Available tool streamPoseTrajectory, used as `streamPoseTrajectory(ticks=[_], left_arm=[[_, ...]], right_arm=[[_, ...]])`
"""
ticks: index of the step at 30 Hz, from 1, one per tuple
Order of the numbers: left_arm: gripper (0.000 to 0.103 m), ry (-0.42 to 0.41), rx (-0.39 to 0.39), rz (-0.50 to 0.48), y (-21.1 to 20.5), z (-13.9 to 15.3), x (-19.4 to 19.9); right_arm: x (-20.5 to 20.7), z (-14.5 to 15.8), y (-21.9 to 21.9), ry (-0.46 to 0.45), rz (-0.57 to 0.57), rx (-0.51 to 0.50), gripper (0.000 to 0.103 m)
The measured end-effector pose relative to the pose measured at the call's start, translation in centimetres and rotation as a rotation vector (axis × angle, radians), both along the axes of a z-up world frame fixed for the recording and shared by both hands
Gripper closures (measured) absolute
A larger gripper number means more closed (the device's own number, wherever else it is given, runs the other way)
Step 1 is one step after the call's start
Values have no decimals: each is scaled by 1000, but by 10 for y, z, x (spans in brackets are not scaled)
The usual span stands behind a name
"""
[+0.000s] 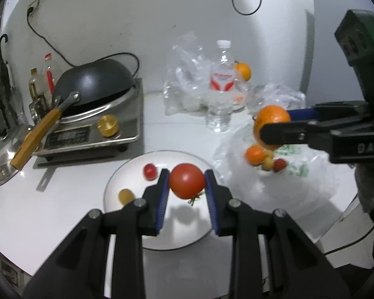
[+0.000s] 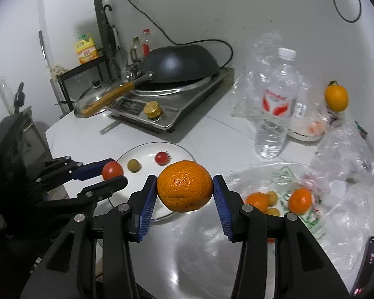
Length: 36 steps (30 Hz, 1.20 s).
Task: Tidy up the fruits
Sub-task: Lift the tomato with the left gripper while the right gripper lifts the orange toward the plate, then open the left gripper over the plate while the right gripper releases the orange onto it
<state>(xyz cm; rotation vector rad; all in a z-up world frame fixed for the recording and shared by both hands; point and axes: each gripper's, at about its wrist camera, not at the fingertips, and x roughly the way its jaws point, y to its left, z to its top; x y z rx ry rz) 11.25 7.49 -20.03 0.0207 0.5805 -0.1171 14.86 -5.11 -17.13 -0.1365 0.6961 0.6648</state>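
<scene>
My left gripper (image 1: 186, 182) is shut on a red tomato (image 1: 186, 181) and holds it just above a white plate (image 1: 142, 167). The plate carries a small red cherry tomato (image 1: 150, 171) and a small yellow-green fruit (image 1: 126, 195). My right gripper (image 2: 185, 186) is shut on a large orange (image 2: 185, 186), held above the table to the right of the plate (image 2: 147, 149). In the right wrist view the left gripper (image 2: 112, 174) with its tomato (image 2: 112, 170) hangs over the plate's left edge. Small oranges (image 2: 300, 200) and yellowish fruits (image 2: 271, 196) lie on a plastic bag (image 2: 311, 219).
An induction cooker (image 1: 92, 129) with an upturned black wok (image 1: 94, 79) stands at the left, a glass lid (image 1: 2, 157) beside it. A water bottle (image 1: 220, 84), crumpled clear bags (image 1: 184, 79) and another orange (image 1: 243, 71) stand behind. Bottles (image 2: 87, 49) fill the far left corner.
</scene>
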Motion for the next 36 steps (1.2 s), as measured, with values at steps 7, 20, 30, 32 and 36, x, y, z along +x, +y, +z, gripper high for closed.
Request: streamPoseTrajectory(ticks=[7,20,30,32,36], left_arm=[[74,-8,54,24,20,-21,13],[74,37,82,14,49,-48,61],[73,110,89,3,57,-65,87],[73,113,82,5,58,-64,88],[73,127,86,9,58,-66,92]], right_arm=[[12,-12,26,28,24,-28,55],[46,-36,65,68,45,-64,55],[77,-67,84,130,59,-82,55],[82,-73,89,137,67,-91,55],[90,-81,99,146,69,-97,55]])
